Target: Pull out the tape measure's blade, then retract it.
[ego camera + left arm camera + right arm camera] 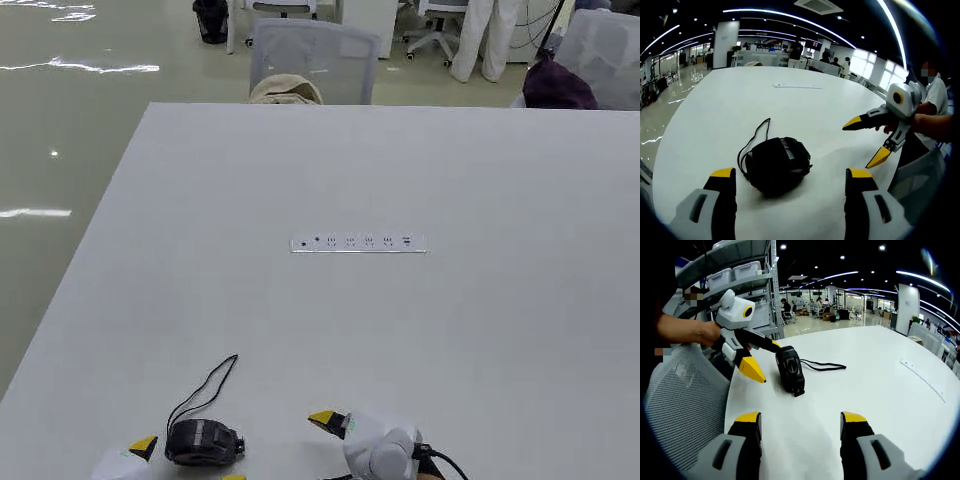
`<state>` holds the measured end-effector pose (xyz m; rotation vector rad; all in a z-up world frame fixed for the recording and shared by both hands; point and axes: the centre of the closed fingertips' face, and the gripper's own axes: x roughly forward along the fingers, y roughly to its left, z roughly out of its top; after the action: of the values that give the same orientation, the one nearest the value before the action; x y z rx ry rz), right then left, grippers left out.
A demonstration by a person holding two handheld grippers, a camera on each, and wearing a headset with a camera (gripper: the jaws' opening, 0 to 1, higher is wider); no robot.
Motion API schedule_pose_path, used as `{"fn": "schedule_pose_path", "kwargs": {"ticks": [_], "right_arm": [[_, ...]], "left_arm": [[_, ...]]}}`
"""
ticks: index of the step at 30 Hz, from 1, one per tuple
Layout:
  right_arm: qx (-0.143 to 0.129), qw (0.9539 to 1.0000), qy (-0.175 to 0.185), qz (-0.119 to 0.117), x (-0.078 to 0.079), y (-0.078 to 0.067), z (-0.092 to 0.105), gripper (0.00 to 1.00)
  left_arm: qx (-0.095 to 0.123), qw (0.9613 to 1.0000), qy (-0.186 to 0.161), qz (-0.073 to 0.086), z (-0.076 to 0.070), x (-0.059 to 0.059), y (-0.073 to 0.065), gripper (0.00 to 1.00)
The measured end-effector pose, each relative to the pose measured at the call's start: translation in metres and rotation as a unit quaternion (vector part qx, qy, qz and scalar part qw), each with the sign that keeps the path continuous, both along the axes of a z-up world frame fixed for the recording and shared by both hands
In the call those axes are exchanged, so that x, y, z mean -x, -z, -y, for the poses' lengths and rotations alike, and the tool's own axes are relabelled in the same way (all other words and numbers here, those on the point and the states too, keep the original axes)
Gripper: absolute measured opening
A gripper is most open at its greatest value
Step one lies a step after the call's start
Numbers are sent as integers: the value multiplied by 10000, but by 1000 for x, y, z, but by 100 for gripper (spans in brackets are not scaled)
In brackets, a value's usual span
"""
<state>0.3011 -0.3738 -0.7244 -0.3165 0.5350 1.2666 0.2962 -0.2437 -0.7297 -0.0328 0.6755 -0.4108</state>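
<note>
Straddling the black tape measure (775, 162) with its jaws spread wide, the left gripper (791, 175) sits low at the near edge of the white table (400, 330), while the right gripper (800, 417), also spread and empty, hovers near it, a power strip (357, 243) lying well beyond both.

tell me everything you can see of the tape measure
The tape measure is a black, rounded case, plastic by its look, with a thin black cord looping from it over the table. No blade is drawn out. It lies on the white table near its front edge, between the spread jaws of the left gripper, which isn't clamped on it.
</note>
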Motion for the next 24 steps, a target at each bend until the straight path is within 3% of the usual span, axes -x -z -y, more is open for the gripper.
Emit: {"fn": "schedule_pose_path", "kwargs": {"ticks": [6,12,21,24], "right_arm": [[-43,9996,288,-8,-1,-8,18,70],[-123,9979,630,-19,1,-16,42,74],[-147,9953,954,-41,4,-23,77,80],[-123,9944,1051,-51,4,-22,90,82]], "left_arm": [[-227,9988,429,87,4,6,-7,91],[-113,9969,742,231,10,11,-17,93],[-222,9960,839,215,5,17,-17,96],[-404,9939,1004,215,5,20,-19,99]]}}
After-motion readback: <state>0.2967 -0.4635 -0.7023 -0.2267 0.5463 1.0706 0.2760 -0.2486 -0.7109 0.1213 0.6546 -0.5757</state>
